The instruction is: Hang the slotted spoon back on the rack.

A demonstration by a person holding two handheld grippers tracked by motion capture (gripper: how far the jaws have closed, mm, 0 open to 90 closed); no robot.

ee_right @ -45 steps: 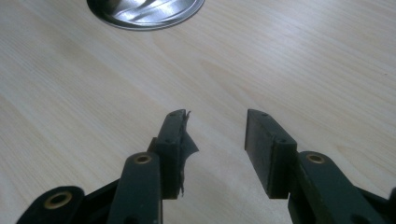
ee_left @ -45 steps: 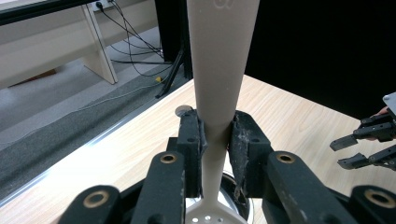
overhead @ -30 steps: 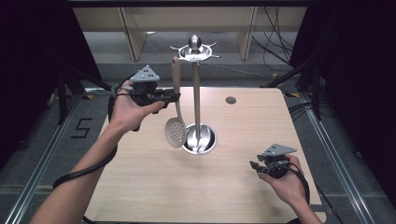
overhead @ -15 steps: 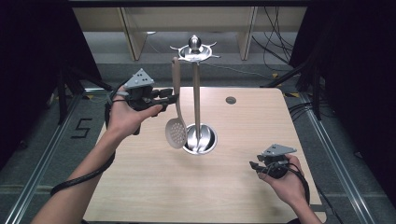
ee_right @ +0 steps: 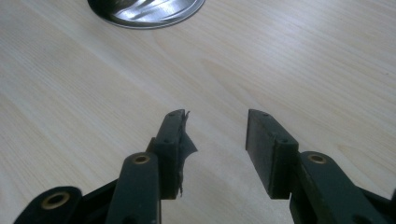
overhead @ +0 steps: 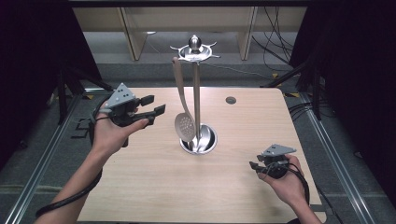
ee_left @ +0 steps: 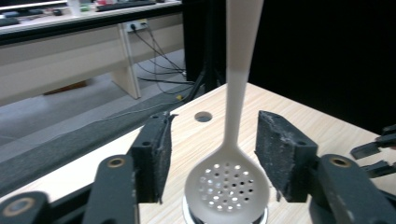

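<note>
The left gripper (overhead: 154,105) has let go of the slotted spoon (overhead: 184,125) and drawn back toward nine o'clock; its jaws have just been opening and now stand wide with nothing between them. The spoon hangs from the stand (overhead: 196,51) at table centre. The right gripper (overhead: 255,166), at four o'clock, has stayed put, jaws apart, empty.
</note>
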